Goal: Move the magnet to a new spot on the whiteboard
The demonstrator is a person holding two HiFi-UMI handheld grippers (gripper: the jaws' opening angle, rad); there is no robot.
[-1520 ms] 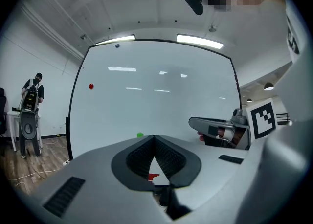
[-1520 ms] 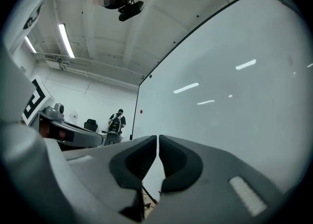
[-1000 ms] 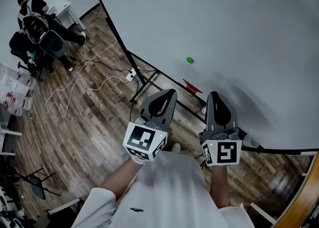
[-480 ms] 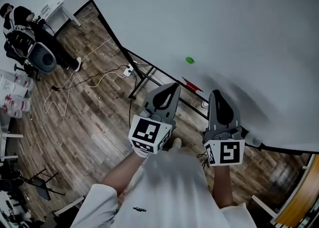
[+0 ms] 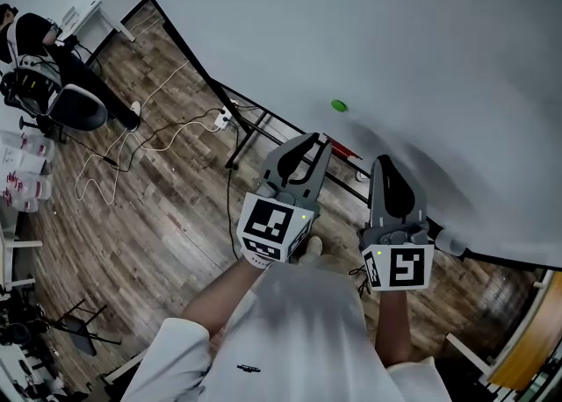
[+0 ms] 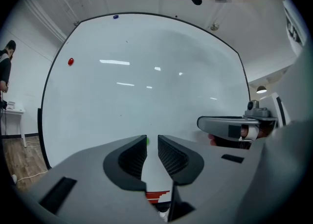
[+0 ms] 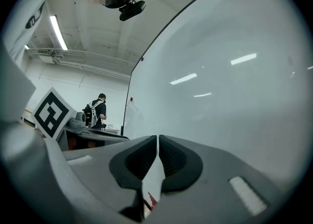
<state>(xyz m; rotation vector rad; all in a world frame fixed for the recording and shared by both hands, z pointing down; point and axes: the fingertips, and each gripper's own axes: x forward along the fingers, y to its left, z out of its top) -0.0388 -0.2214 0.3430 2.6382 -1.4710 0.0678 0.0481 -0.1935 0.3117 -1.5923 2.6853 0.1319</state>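
While pointing at the whiteboard (image 5: 457, 32), left gripper (image 5: 314, 142): jaws slightly apart, just been opening, nothing between them.
Right gripper (image 5: 383, 164): jaws pressed together, empty.
Green magnet (image 5: 339, 106): on whiteboard, near left gripper's tips, untouched.

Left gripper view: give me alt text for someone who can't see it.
The left gripper, tongs just opening with nothing between them, points at a whiteboard; a green magnet shows past their gap. A red magnet sits far left on the board.
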